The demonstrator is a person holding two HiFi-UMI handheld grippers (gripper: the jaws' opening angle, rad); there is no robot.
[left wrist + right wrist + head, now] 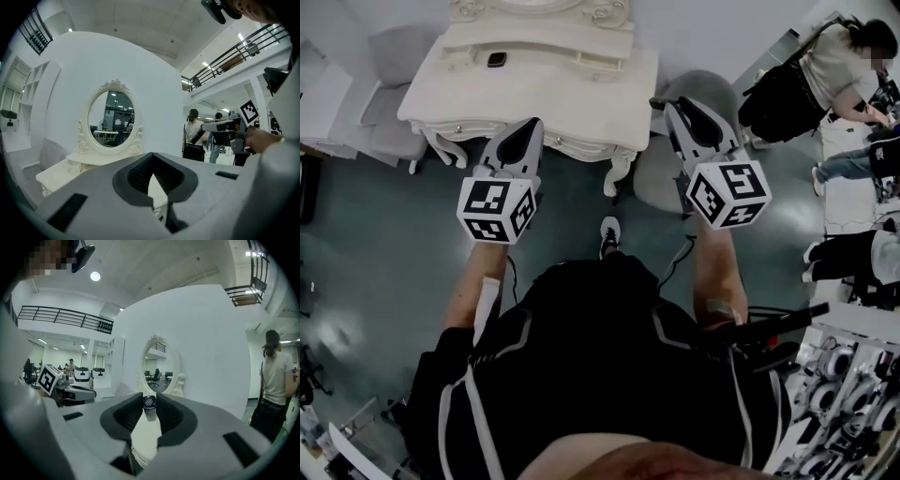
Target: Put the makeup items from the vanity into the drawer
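- Grey right gripper is held with its jaws spread part-way. Nothing is pinched: the small dark round makeup item is only seen through the gap, standing well ahead.
- Grey left gripper is held with its jaw tips pressed together and nothing between them.
- That makeup item is found alone on the cream-white carved vanity, towards the back, in front of the oval mirror, well apart from both grippers.
- Bare dark floor lies open before the vanity's front edge. A grey padded stool is set beside the right end and a grey chair beside the left.
- Drawer fronts along that edge are shut, so their contents cannot be seen.
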